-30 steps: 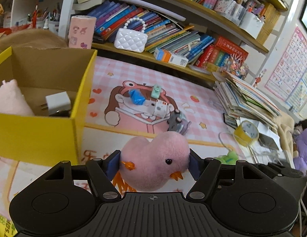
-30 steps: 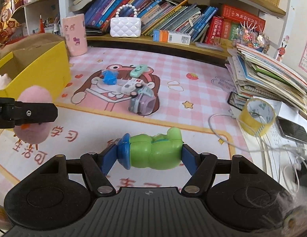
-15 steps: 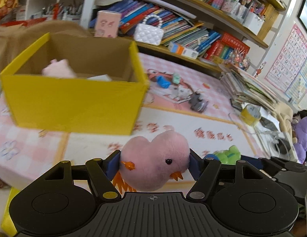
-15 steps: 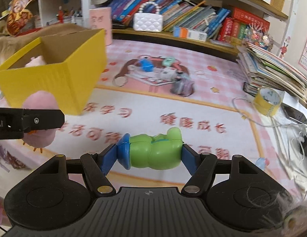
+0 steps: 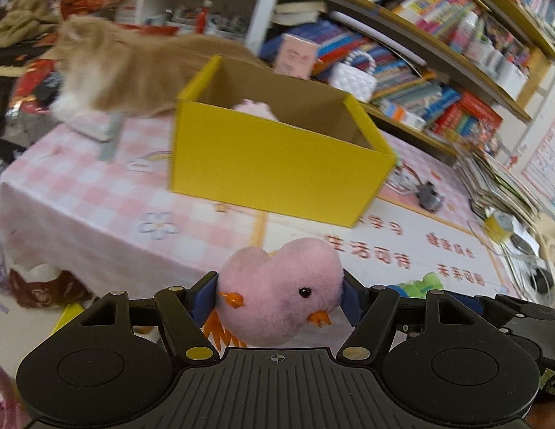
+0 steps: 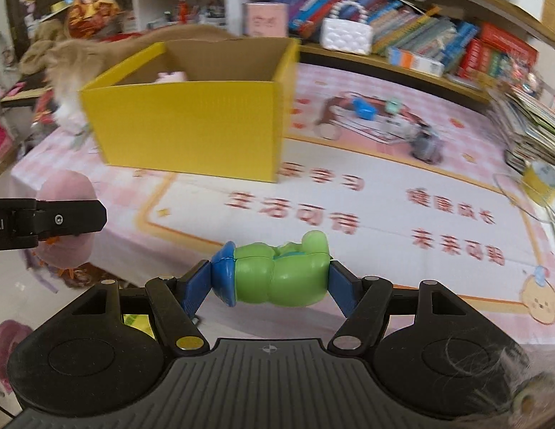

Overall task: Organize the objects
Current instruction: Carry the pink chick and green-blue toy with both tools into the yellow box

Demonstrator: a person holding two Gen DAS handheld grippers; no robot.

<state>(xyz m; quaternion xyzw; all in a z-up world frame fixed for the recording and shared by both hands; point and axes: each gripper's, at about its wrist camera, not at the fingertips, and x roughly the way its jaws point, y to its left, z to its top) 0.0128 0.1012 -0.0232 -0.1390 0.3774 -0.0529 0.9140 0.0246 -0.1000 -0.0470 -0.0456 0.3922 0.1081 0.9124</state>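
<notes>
My left gripper is shut on a pink plush chick, held off the table's front edge. It also shows at the left of the right wrist view. My right gripper is shut on a green and blue plastic toy, also near the front edge. A yellow cardboard box stands open on the pink mat, ahead of both grippers; a pink plush lies inside. It shows in the right wrist view too.
A tan cat stands behind the box. Small toys and a grey toy lie on the mat right of the box. A tape roll and stacked books sit at the right. Bookshelves line the back.
Both grippers have pulled back and to the left with their toys. The box now lies straight ahead and farther off. A cat has come into view behind it.
</notes>
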